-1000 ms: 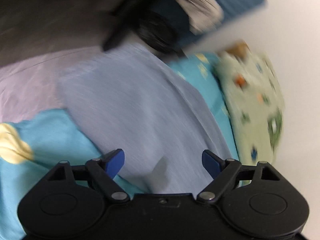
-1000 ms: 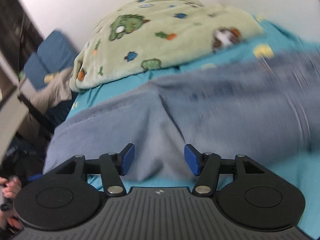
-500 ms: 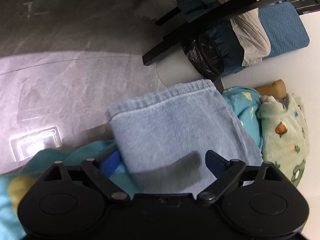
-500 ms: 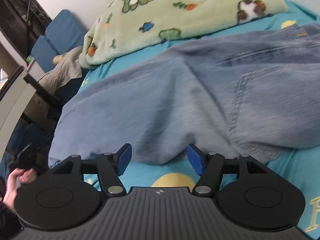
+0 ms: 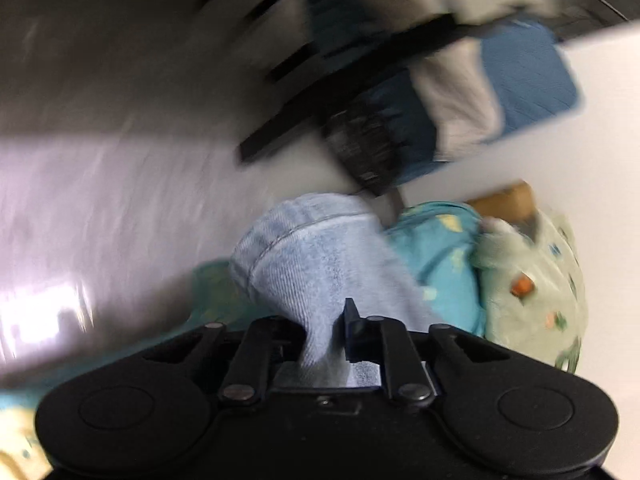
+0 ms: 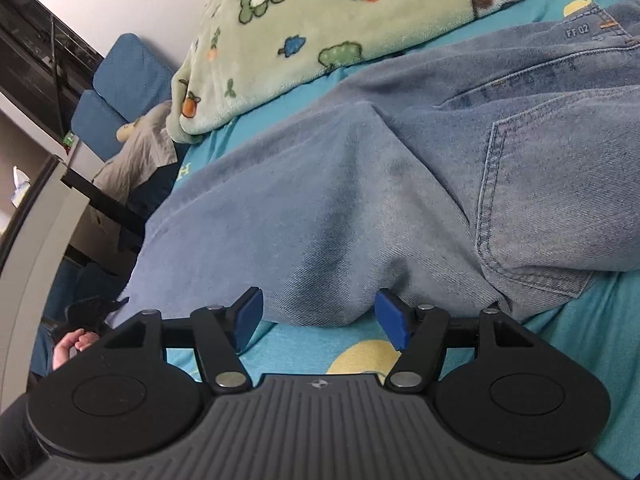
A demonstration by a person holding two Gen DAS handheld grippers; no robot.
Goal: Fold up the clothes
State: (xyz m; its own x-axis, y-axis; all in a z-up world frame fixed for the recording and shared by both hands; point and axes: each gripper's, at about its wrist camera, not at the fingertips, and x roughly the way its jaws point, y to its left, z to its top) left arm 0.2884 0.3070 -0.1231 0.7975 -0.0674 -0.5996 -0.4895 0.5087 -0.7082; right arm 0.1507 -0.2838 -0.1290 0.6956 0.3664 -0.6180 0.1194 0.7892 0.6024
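Observation:
A pair of light blue jeans (image 6: 360, 184) lies across a turquoise bed sheet (image 6: 304, 340), back pocket and waistband at the right. My right gripper (image 6: 318, 316) is open, its blue pads either side of the jeans' near edge by the crotch. In the blurred left wrist view my left gripper (image 5: 324, 336) is shut on the hem end of a jeans leg (image 5: 312, 252), which bunches up between the jaws.
A green cartoon-print blanket (image 6: 340, 28) lies on the bed behind the jeans; it also shows in the left wrist view (image 5: 536, 280). Blue cushions (image 6: 116, 92) and a black-framed chair (image 5: 360, 80) stand beside the bed. Grey floor (image 5: 100, 160) lies beyond the bed edge.
My left gripper has closed on the jeans leg hem, which lay flat between open jaws before. My right gripper has moved closer to the jeans' near edge and stays open.

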